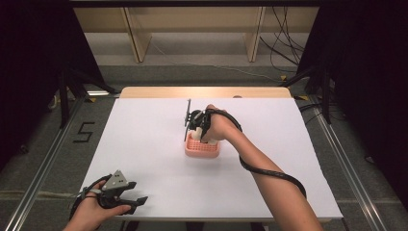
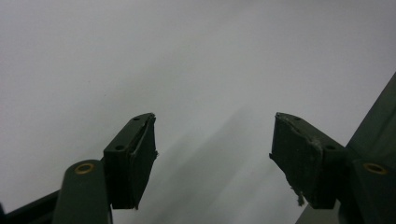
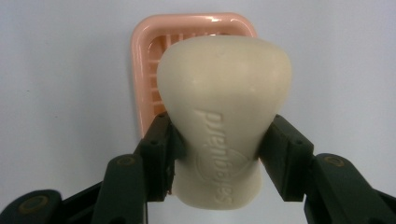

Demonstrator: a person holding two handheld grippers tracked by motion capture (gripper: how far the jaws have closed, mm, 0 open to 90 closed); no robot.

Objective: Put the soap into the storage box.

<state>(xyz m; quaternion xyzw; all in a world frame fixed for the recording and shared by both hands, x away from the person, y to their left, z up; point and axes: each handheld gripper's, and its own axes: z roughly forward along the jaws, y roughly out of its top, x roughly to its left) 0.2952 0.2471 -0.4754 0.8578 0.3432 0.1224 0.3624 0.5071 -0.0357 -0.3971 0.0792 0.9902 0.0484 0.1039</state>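
Observation:
A cream bar of soap with a stamped brand name is clamped at its narrow waist by my right gripper, which is shut on it. Below it sits a pink ribbed soap dish on the white table. From above, the right gripper hangs just over the pink dish at the table's middle, with the soap partly hidden by the hand. My left gripper rests near the front left corner. Its jaws stand open over bare white table, nothing between them.
The white table top ends in a wooden strip at the back. A black cable trails along the right forearm. Metal rails run on the floor at both sides, and wooden frames stand behind the table.

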